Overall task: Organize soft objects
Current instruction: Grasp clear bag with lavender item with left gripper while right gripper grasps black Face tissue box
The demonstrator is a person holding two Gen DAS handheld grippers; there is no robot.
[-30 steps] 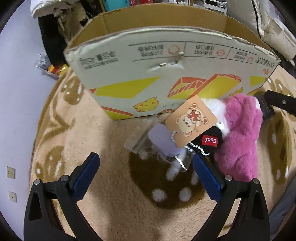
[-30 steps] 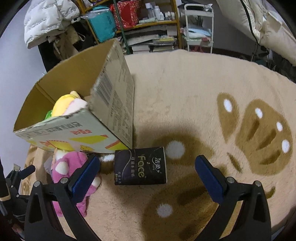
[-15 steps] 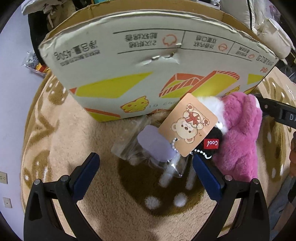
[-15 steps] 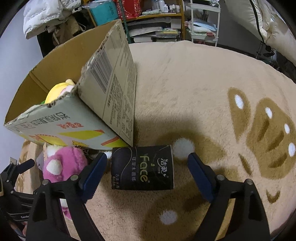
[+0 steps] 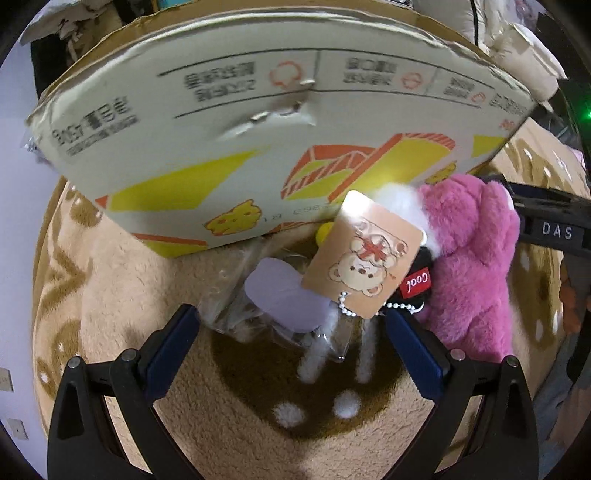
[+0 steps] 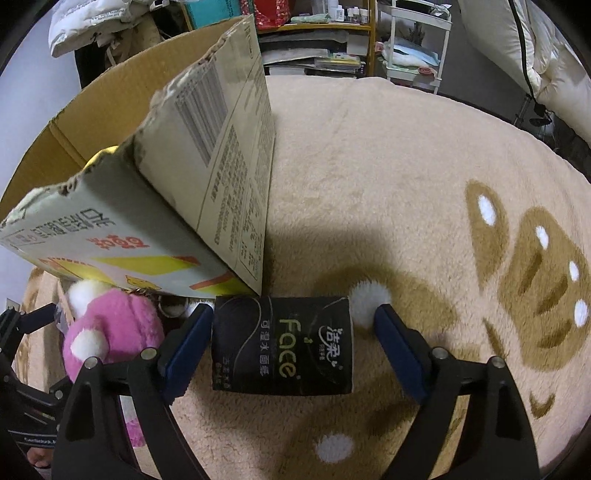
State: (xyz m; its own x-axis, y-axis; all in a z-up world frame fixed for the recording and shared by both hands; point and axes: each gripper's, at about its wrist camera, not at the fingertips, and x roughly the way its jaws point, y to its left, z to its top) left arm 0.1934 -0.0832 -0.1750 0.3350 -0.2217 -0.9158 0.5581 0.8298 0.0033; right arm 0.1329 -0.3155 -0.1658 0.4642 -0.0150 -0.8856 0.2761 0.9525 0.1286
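r gripper (image 6: pixel 291 332) spread w/ jaws just narrowed round the tissue pack (image 6: pixel 282 345), not pinching yet, so i centre, then squeeze gently; l gripper (image 5: pixel 291 332) spread over the bagged keychain toy (image 5: pixel 291 295).

Home bedroom or living room: plush patterned rug (image 6: pixel 388 155), cluttered shelves (image 6: pixel 317 40), bedding (image 6: pixel 546 55), puffer jacket (image 6: pixel 99 22).

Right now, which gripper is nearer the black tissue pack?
Right. The right gripper straddles the black tissue pack, open. The left gripper is beyond the pink plush, over a bagged keychain.
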